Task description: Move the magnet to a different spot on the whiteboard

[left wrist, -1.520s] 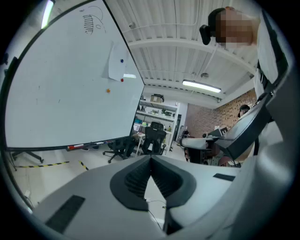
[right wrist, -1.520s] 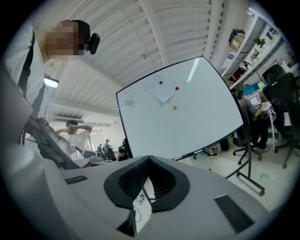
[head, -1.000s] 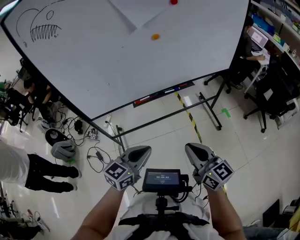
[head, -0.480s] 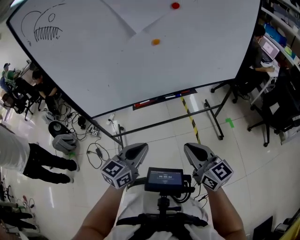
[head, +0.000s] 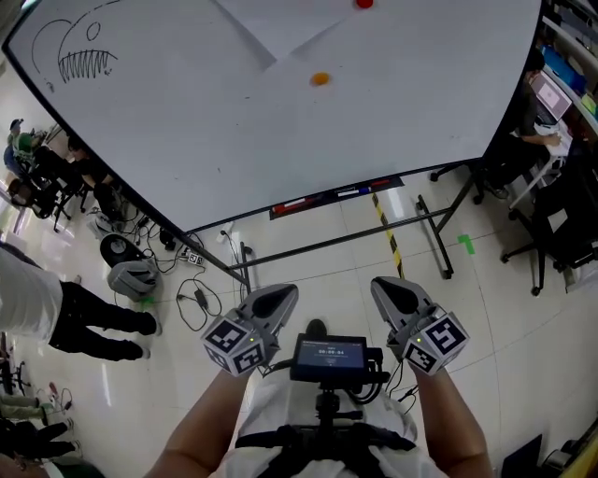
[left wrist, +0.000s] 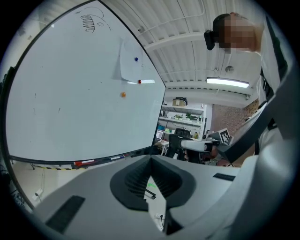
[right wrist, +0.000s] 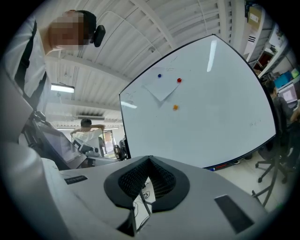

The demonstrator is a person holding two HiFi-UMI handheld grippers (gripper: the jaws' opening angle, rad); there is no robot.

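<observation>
The whiteboard [head: 234,121] stands ahead of me on a wheeled frame. On it sit an orange magnet [head: 320,78] and, at the top edge of the head view, a red magnet [head: 363,4]. The gripper views also show a blue magnet [right wrist: 159,75] on a paper sheet [right wrist: 161,87], with the red magnet [right wrist: 179,80] and the orange magnet [right wrist: 175,107] below it. My left gripper [head: 280,297] and right gripper [head: 385,288] are held low before my body, far from the board. Both are shut with nothing between the jaws.
A pen tray [head: 336,194] with markers runs along the board's lower edge. Cables and gear [head: 131,275] lie on the floor at left, near standing and seated people [head: 56,317]. Yellow-black tape [head: 388,233] crosses the floor. Desks and chairs [head: 551,215] fill the right side.
The whiteboard looks larger and has shifted right in the head view as I walk towards it; a foot now shows below. Both grippers stay shut and empty.
</observation>
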